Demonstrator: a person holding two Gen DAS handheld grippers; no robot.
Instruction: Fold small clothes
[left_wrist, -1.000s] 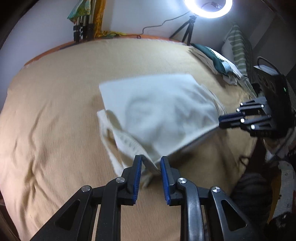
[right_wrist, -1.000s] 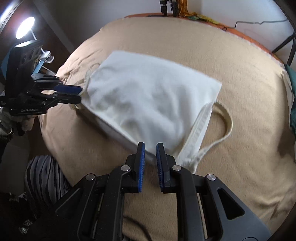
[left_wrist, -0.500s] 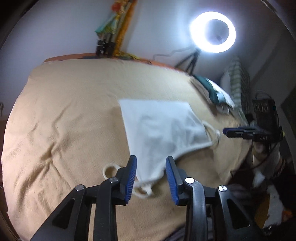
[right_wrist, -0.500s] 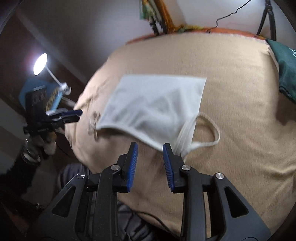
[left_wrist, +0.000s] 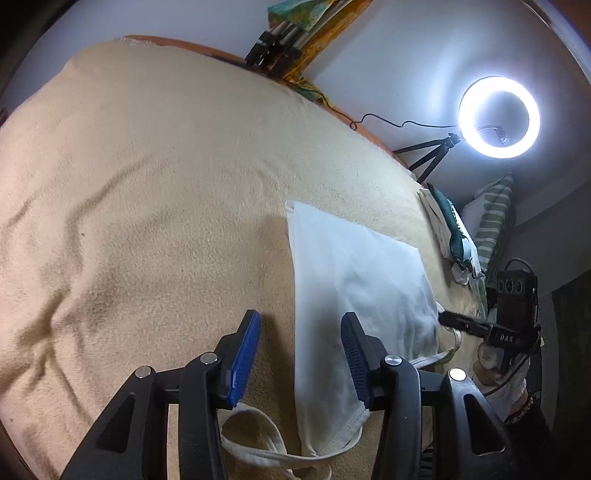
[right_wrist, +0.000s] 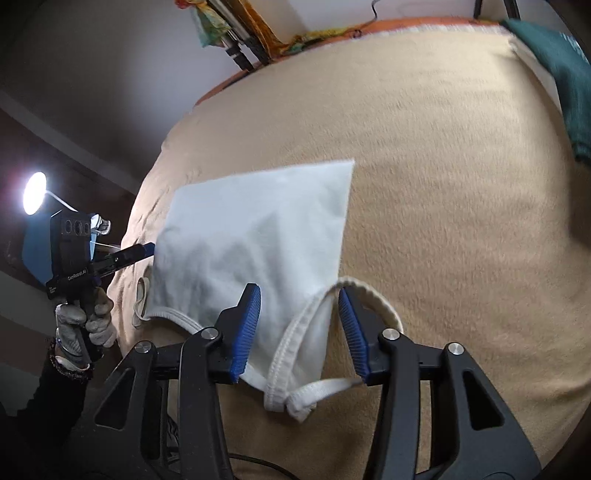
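The left gripper (left_wrist: 301, 354) w/ blue pads is opening up, let go, its right pad over the edge of the small white folded cotton top (left_wrist: 354, 280) lying flat on the tan fuzzy blanket (left_wrist: 147, 221). At 3 o'clock of it the right gripper (right_wrist: 299, 328) is opening too, holding nothing, w/ the top's strap corner lying between its pads, at 6 o'clock of the top.

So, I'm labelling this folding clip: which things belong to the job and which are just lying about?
Job:
white tank top
left gripper, opening
right gripper, opening
tan blanket

Lying about:
ring light
green clothes pile
striped pillow
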